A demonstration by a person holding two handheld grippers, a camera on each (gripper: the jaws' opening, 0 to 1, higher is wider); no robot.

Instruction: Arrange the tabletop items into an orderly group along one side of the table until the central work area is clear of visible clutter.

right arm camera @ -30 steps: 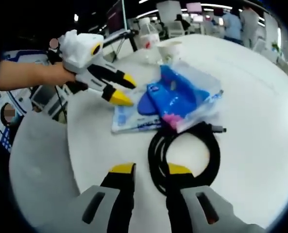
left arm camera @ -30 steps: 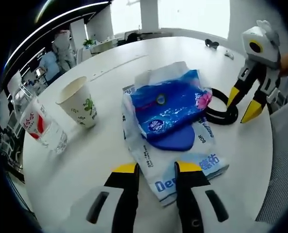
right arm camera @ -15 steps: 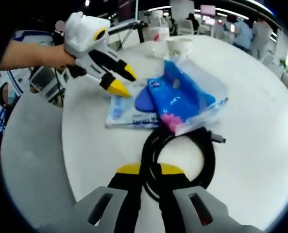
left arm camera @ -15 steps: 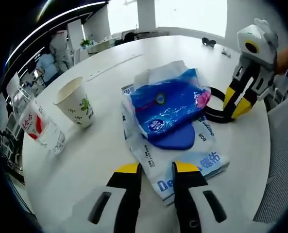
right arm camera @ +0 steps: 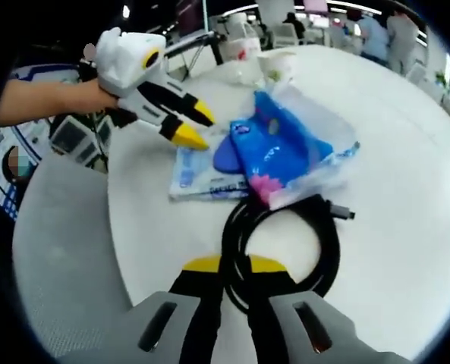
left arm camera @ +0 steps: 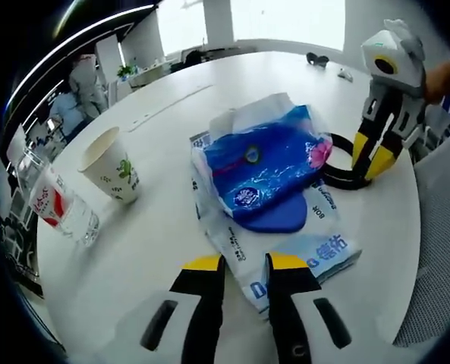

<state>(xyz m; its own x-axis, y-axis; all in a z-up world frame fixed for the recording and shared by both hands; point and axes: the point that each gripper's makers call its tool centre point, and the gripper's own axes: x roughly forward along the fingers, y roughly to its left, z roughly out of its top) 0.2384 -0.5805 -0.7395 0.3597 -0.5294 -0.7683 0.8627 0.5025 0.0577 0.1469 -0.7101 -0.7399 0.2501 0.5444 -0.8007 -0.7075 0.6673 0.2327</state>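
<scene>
Pinching coiled black cable [right arm camera: 285, 243] at near loop, right claw [right arm camera: 234, 265] clenched on it; cable floppy, light; left claw [left arm camera: 240, 265] nearly closed, empty.

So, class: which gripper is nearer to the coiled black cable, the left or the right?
Right. The right gripper has its jaws closed around the near loop of the black cable. The left gripper sits at the tissue pack, apart from the cable.

Colours on the white table [left arm camera: 171, 227]
Blue bag [left arm camera: 266, 163] with a pink corner, black cable [right arm camera: 285, 243], yellow-tipped claws, red-labelled bottle [left arm camera: 58, 205].
</scene>
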